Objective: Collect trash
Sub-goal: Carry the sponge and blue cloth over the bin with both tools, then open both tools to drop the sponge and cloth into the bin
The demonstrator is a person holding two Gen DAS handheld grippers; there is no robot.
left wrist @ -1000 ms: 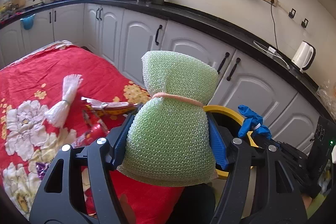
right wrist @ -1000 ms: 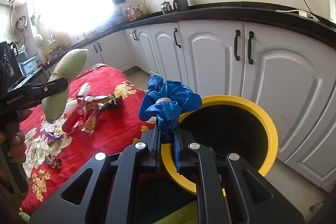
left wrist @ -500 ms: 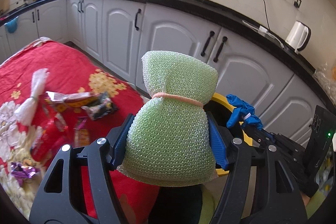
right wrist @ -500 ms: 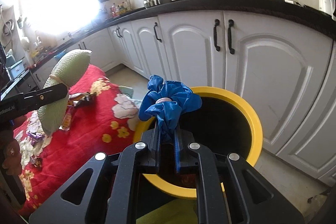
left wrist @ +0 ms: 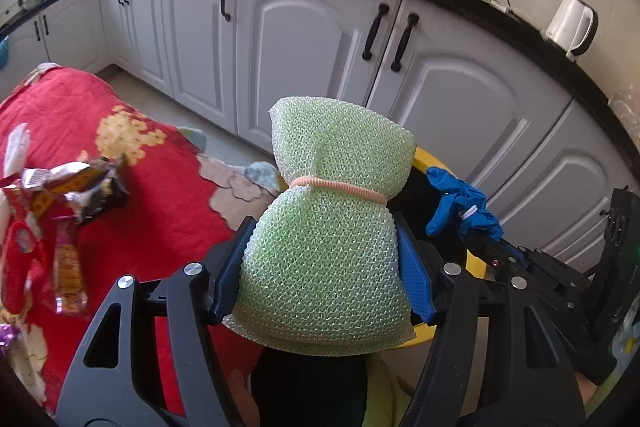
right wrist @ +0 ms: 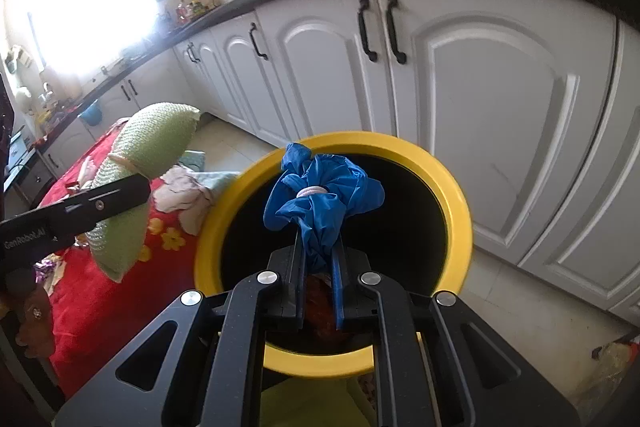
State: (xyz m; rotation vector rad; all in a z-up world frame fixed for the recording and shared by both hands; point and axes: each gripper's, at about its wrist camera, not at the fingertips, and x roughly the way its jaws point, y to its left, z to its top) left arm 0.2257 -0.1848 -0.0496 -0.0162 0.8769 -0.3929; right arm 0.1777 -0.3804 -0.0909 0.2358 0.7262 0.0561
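With our right hand-held gripper point(right wrist: 318, 255) pinching the blue bundle point(right wrist: 324, 195) over the yellow bin point(right wrist: 456, 195) and the left hand-held gripper point(left wrist: 324, 267) clamping the green mesh bundle point(left wrist: 332, 227) beside it, we should centre each before releasing.

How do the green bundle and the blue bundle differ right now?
The green mesh bundle is bulky and spreads the left tool wide; the blue bundle is thin, crumpled film pinched in the nearly shut right tool. The blue bundle hangs over the yellow bin; the green bundle sits beside its rim, over the red cloth's edge. Both are tied with an elastic band.
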